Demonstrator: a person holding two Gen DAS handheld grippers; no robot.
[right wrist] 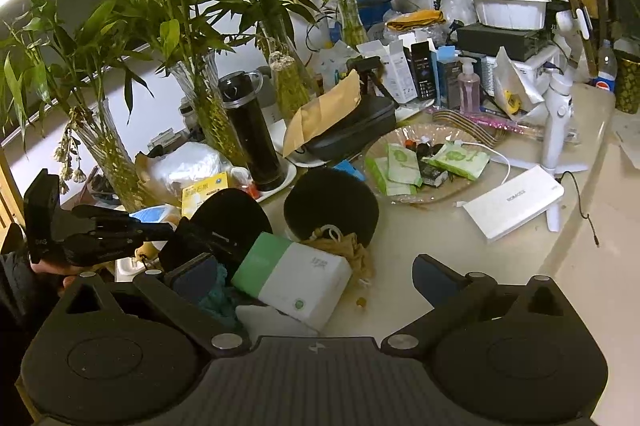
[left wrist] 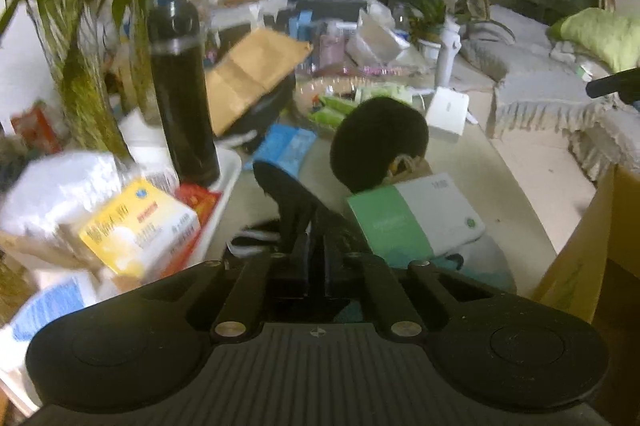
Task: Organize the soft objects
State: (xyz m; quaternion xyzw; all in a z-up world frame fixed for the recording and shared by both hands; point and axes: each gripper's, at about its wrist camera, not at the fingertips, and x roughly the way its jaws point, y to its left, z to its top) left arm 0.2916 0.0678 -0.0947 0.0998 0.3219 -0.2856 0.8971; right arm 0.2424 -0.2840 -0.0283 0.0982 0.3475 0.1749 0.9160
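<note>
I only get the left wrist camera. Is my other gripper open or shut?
Observer: The right gripper is open wide; the green-and-white box shows between its fingers.
Operator: Any drinks I can't see?
Observer: A small bottle with a blue label stands past the white stand.
Operator: What's holding my left gripper?
Observer: A hand in a dark sleeve grips the left gripper from behind.
</note>
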